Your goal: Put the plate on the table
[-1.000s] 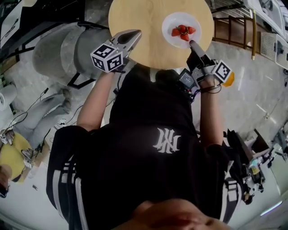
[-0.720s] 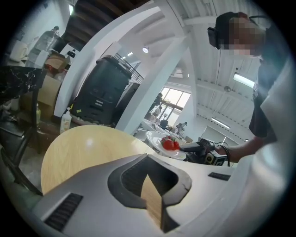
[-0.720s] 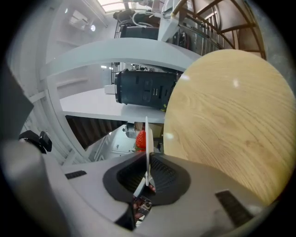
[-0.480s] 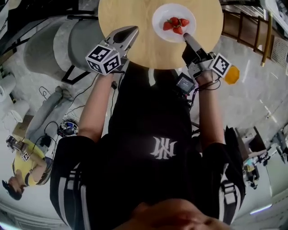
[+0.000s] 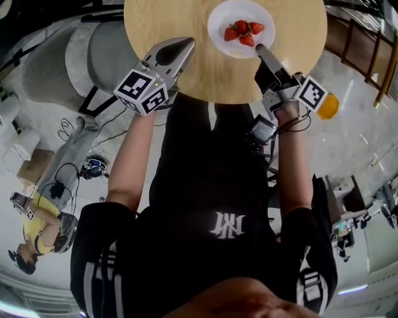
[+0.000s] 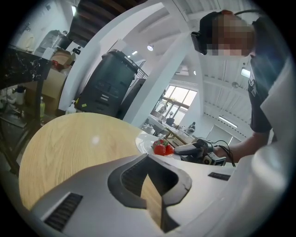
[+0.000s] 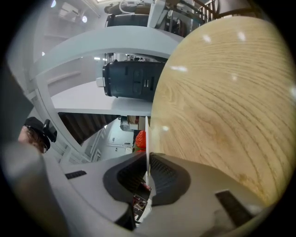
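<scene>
A white plate with strawberries is over the round wooden table, right of its middle. My right gripper is shut on its near rim. In the right gripper view the rim runs edge-on between the closed jaws of the right gripper, close beside the tabletop. Whether the plate touches the wood I cannot tell. My left gripper hangs over the table's near left part, shut and holding nothing. The left gripper view shows the left gripper, with the plate and the right gripper beyond it.
A grey rounded seat stands left of the table. A person in yellow sits on the floor at the lower left among cables. An orange object lies by my right hand. A wooden railing runs at the right.
Both grippers have moved farther in over the table. The right one has carried the plate lower and toward the table's middle. The jaws look the same.
</scene>
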